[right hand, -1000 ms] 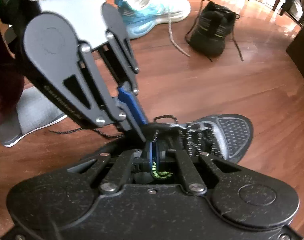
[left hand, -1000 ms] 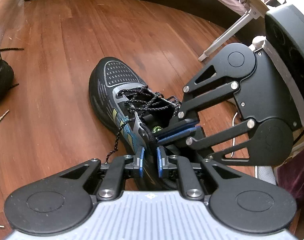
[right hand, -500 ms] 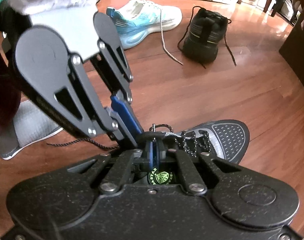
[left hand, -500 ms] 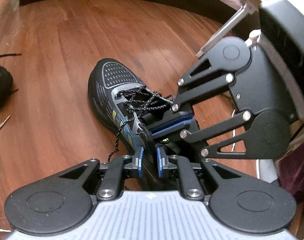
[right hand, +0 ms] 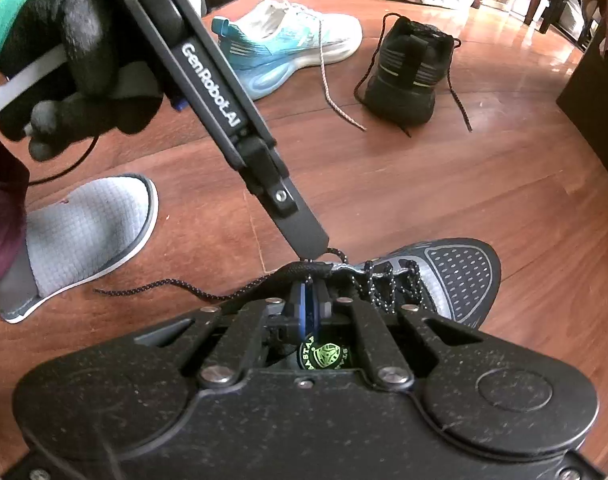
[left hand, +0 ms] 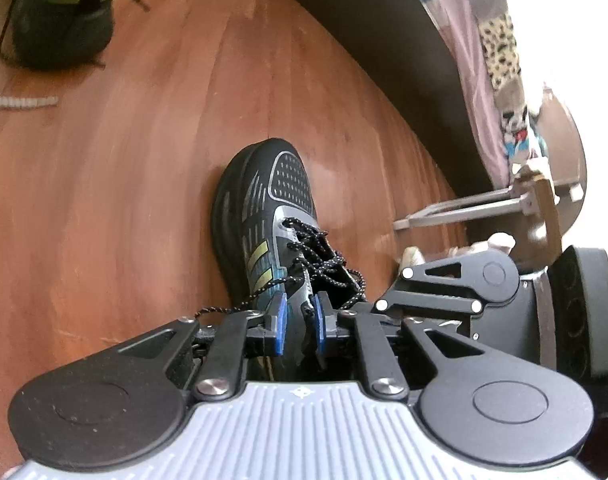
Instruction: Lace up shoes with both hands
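A black sneaker (left hand: 272,196) with a speckled black lace (left hand: 315,256) lies on the wood floor, toe pointing away. My left gripper (left hand: 299,322) is shut on the sneaker's eyelet flap, which stands between the blue pads (left hand: 280,320). In the right wrist view the left gripper (right hand: 309,246) is seen edge-on and touches the sneaker's (right hand: 455,272) collar. My right gripper (right hand: 305,304) is shut just behind that collar, over the shoe's opening; what it pinches is hidden. One loose lace end (right hand: 144,290) trails left across the floor.
A white and teal sneaker (right hand: 292,44) and another black sneaker (right hand: 407,72) lie further off with loose laces. A person's gloved hand (right hand: 64,60) holds the left gripper, above a grey slipper (right hand: 84,232). A dark bed frame (left hand: 383,60) and a metal stand (left hand: 483,208) border the right.
The left gripper has turned, so the sneaker's toe now points up in its view. In the right wrist view it has gone from broadside to edge-on. Both stay at the collar.
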Tool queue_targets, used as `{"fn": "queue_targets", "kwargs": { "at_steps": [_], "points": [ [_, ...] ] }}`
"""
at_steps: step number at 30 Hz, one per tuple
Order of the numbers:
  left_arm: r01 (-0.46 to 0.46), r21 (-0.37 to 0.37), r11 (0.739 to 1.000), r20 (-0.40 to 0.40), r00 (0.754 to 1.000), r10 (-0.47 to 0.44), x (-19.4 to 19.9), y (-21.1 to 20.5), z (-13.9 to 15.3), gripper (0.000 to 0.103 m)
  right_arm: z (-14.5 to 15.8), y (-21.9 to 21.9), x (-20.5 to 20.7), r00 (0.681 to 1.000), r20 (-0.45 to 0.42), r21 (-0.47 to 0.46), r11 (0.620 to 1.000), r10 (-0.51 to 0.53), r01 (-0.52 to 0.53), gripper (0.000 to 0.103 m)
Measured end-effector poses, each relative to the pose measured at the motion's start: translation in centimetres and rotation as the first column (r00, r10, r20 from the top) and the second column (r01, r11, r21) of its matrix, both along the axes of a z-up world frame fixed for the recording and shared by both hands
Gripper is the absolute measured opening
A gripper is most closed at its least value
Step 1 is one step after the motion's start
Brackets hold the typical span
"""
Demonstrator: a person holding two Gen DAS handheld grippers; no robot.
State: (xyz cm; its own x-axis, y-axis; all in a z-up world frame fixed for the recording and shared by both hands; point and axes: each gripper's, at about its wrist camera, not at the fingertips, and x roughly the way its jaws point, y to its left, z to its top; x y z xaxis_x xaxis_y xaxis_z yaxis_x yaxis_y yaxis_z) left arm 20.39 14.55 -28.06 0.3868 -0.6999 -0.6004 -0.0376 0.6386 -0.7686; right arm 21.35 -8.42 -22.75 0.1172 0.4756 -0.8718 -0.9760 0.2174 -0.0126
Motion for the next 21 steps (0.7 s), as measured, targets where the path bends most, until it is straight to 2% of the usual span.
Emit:
{"fn": "queue_targets", "kwargs": {
  "at_steps": [7, 8, 10, 13, 14, 16, 18, 21],
  "points": [
    [-0.068, -0.100, 0.993, -0.046, 0.997, 0.064, -0.1, 0.0, -1.6, 0.011, 0.0, -0.2, -0.2, 1.000, 0.010, 0.011, 1.000, -0.014, 0.014, 0.003],
    [-0.067, -0.098, 0.993, -0.034, 0.997, 0.064, -0.1, -0.1, -1.5, 0.011, 0.0, -0.3, -0.3, 1.000, 0.010, 0.013, 1.000, -0.017, 0.017, 0.003],
    [-0.065, -0.093, 0.994, -0.010, 0.998, 0.064, -0.2, -0.4, -1.2, 0.001, 0.0, -0.4, -0.3, 1.000, 0.008, 0.018, 1.000, -0.025, 0.025, 0.003],
    [-0.050, -0.047, 0.998, 0.037, 0.998, 0.052, -0.3, -0.7, 0.1, 0.000, 0.1, -0.5, -0.4, 0.999, 0.016, 0.022, 0.999, -0.037, 0.036, 0.004],
    [-0.047, -0.032, 0.998, 0.049, 0.998, 0.049, -0.3, -0.6, 0.4, 0.000, 0.2, -0.6, -0.5, 0.999, 0.025, 0.018, 0.999, -0.043, 0.043, 0.007],
    [-0.043, -0.004, 0.999, 0.072, 0.996, 0.043, -0.3, -0.4, 1.2, 0.000, 0.2, -0.8, -0.7, 0.997, 0.051, 0.008, 0.998, -0.058, 0.058, 0.022],
    [-0.046, 0.012, 0.999, 0.095, 0.995, 0.044, -0.3, 0.0, 2.0, 0.000, 0.2, -1.3, -0.9, 0.995, 0.073, 0.000, 0.997, -0.071, 0.071, 0.028],
    [-0.054, 0.028, 0.998, 0.151, 0.987, 0.050, -0.4, 0.7, 3.9, 0.000, 0.2, -2.1, -1.4, 0.988, 0.138, -0.015, 0.997, -0.075, 0.077, 0.030]
  ]
}}
